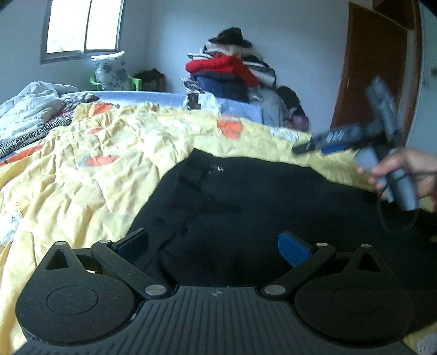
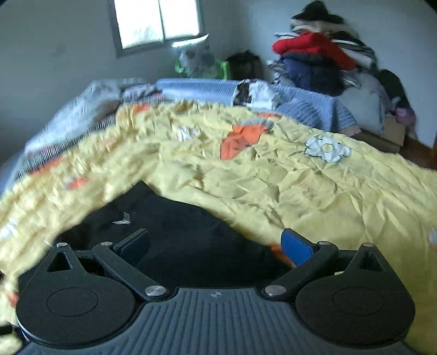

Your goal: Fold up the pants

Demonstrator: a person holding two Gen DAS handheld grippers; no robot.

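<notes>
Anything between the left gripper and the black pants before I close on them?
Nothing visible. The left gripper has open jaws right over the black pants on the yellow quilt, with only dark cloth between them. The right gripper is off to the side, above the quilt.

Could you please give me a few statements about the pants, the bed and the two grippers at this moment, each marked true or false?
1. The black pants lie on a yellow quilt. True.
2. The left gripper is clamped shut on the pants. False: its jaws stand open, holding nothing.
3. The right gripper is open. True.
4. The pile of clothes beyond the bed is topped by a white pillow. False: a dark item sits on top, with a red garment below it.
5. The window is covered by a curtain. False: it is bare and bright.
</notes>
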